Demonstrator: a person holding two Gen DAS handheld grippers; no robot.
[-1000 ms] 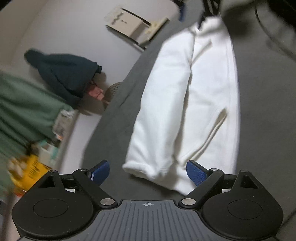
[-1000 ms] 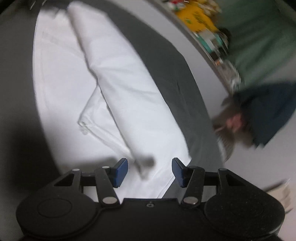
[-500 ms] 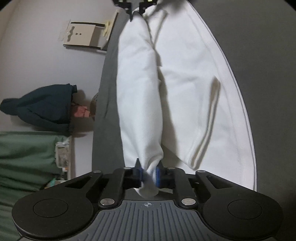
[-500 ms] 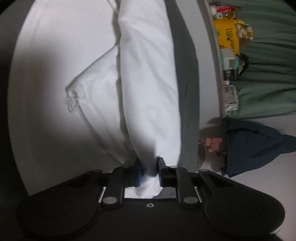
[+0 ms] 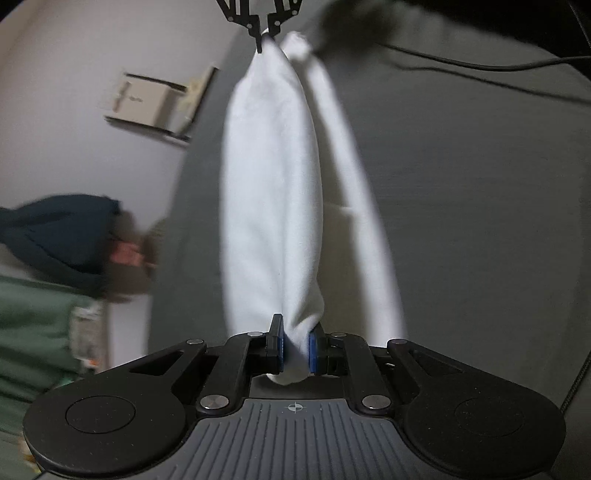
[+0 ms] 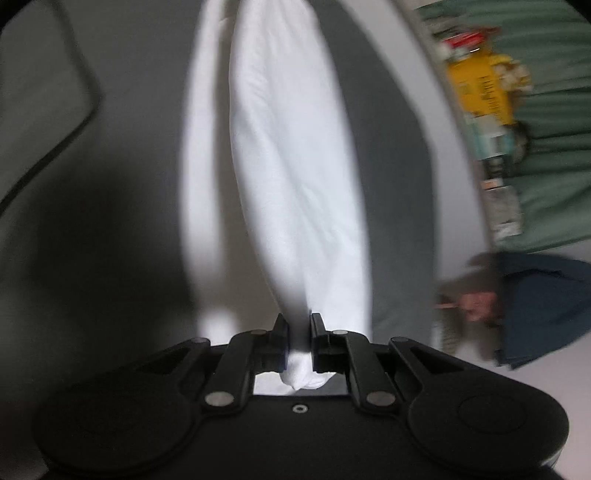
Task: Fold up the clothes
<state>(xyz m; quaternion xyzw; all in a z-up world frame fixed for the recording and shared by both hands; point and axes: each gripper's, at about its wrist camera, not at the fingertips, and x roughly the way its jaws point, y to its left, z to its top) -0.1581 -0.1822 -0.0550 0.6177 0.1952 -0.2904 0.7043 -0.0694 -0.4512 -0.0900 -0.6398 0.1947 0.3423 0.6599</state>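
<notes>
A white garment (image 5: 273, 192) is stretched between my two grippers, lifted off the dark grey surface (image 5: 461, 206). My left gripper (image 5: 295, 349) is shut on one end of it. The right gripper shows at the top of the left wrist view (image 5: 266, 31), shut on the far end. In the right wrist view my right gripper (image 6: 298, 341) is shut on the white garment (image 6: 295, 166), which hangs in a long fold toward the far end. A second layer of the cloth (image 5: 351, 177) droops beside the main fold.
A black cable (image 5: 480, 66) lies on the grey surface at the far right. A dark blue garment (image 5: 59, 236) and a flat cardboard piece (image 5: 155, 103) lie on the pale floor to the left. Green fabric (image 6: 554, 110) and a yellow package (image 6: 480, 92) line the edge.
One second ago both grippers were open over the flat garment. They closed on its two ends and have now lifted it, so the cloth hangs stretched between them.
</notes>
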